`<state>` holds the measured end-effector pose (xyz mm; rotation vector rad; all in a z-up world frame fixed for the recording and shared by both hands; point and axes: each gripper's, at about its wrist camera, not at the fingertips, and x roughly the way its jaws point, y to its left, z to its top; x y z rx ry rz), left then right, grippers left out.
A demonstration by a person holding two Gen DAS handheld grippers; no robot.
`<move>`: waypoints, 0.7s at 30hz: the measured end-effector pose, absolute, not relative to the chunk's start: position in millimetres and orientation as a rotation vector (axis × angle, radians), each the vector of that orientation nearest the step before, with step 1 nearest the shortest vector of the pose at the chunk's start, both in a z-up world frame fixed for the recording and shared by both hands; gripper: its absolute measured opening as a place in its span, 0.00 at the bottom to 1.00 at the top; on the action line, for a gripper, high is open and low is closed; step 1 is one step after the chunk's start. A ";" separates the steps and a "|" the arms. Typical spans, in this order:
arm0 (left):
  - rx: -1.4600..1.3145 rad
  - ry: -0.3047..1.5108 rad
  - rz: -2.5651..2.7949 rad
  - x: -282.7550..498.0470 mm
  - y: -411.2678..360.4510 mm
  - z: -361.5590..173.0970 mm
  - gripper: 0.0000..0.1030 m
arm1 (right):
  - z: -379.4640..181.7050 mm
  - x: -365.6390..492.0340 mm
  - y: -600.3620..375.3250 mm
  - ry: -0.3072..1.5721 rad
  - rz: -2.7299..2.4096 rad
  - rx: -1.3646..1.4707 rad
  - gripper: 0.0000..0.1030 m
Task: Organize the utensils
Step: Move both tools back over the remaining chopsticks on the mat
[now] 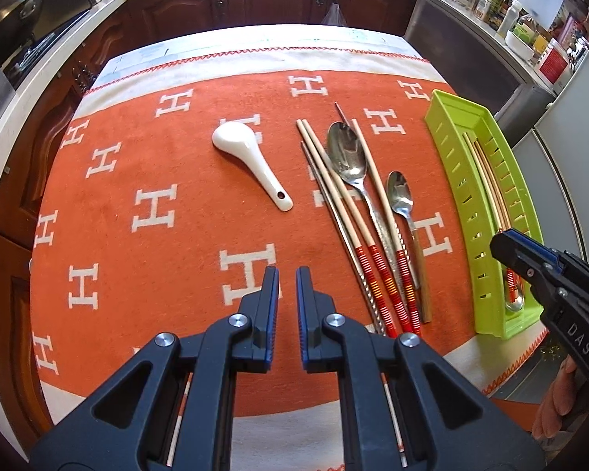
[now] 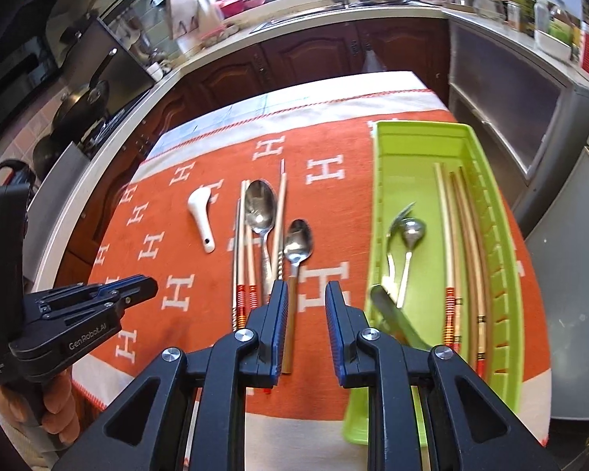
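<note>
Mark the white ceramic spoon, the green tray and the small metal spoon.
white ceramic spoon (image 1: 237, 137): left wrist view, on its bowl.
green tray (image 2: 420, 135): right wrist view, on its far wall.
small metal spoon (image 2: 299, 241): right wrist view, on its bowl.

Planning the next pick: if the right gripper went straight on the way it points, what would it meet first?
Probably the orange H-patterned cloth, bare between the wooden-handled small steel spoon and the slotted green plastic tray. The right gripper holds nothing; depth is uncertain.

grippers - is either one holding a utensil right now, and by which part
Nothing is held. The left gripper is nearly closed on empty air above the cloth, and the right gripper stands open with nothing between its fingers.
</note>
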<state>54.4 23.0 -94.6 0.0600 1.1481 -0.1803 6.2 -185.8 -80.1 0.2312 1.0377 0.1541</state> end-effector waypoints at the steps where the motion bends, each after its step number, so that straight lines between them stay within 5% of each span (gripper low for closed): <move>1: 0.059 1.151 -0.180 54.8 23.5 -95.8 0.06 | -81.5 7.2 -182.4 1.043 0.159 0.225 0.19; 21: -0.037 1.249 -0.237 82.9 26.8 -141.3 0.06 | -130.5 43.2 -154.1 1.170 0.212 0.162 0.19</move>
